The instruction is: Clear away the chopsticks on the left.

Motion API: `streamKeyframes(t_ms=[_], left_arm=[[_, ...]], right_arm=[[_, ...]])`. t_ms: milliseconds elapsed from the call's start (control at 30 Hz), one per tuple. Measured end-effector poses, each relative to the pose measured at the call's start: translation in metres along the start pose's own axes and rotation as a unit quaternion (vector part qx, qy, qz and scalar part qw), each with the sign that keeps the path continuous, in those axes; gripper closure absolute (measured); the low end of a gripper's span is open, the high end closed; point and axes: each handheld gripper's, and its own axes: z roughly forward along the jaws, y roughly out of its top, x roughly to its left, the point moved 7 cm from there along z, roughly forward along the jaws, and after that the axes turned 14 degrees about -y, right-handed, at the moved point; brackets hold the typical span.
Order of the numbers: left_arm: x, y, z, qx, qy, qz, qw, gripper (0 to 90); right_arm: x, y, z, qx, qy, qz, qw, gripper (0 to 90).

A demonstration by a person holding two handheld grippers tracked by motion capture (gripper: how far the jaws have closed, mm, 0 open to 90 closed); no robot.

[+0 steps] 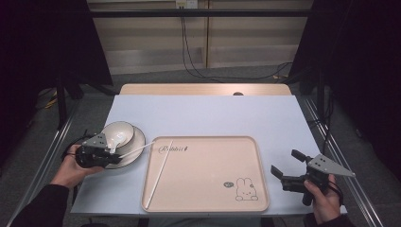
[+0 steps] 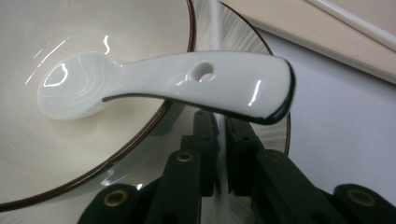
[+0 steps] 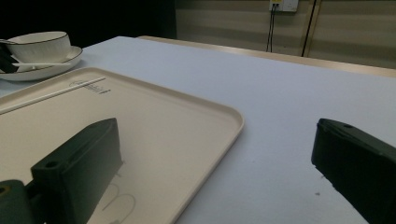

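A lab or test rig is suggested: table (image 1: 203, 111) at frame centre is flanked by black curtains (image 1: 42, 42) upper left and right, metal rails (image 1: 47, 156) along sides, cables (image 1: 198, 71) at top centre.

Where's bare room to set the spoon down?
Most of the tray is bare, between the chopstick and the rabbit print; so is the cloth beyond it. Crowded around the bowl and plate.

Overhead camera faces forward-down; both claw cameras sit low, sharing the bowl (image 1: 118, 134).
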Motion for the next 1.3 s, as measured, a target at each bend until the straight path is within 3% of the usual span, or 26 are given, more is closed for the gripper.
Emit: streamKeyframes(t_ms=[133, 267, 567, 767, 1033, 1300], left_arm=[[-0.002, -0.001, -0.001, 0.007, -0.005, 0.000, 1.0000, 84.5], [-0.004, 0.000, -0.004, -0.010, -0.007, -0.009, 0.9999, 84.5], [-0.017, 0.006, -0.010, -0.024, -0.015, -0.034, 0.9990, 84.6], [-0.027, 0.010, -0.012, -0.047, -0.025, -0.078, 0.9955, 84.7], [-0.042, 0.018, -0.011, -0.067, -0.019, -0.124, 0.9899, 84.7], [-0.065, 0.028, -0.003, -0.088, -0.014, -0.144, 0.9856, 84.7]], right_arm=[[0.000, 0.000, 0.000, 0.001, 0.000, 0.000, 1.0000, 1.3], [0.000, 0.000, 0.000, 0.000, 0.000, -0.001, 1.0000, 1.3], [0.000, 0.000, 0.000, 0.000, -0.001, -0.002, 1.0000, 1.3], [0.001, 0.000, 0.000, 0.000, 0.001, 0.001, 1.0000, 1.3], [0.000, 0.000, 0.000, -0.001, 0.002, 0.000, 1.0000, 1.3], [0.001, 0.000, 0.000, -0.001, 0.003, -0.001, 1.0000, 1.3]])
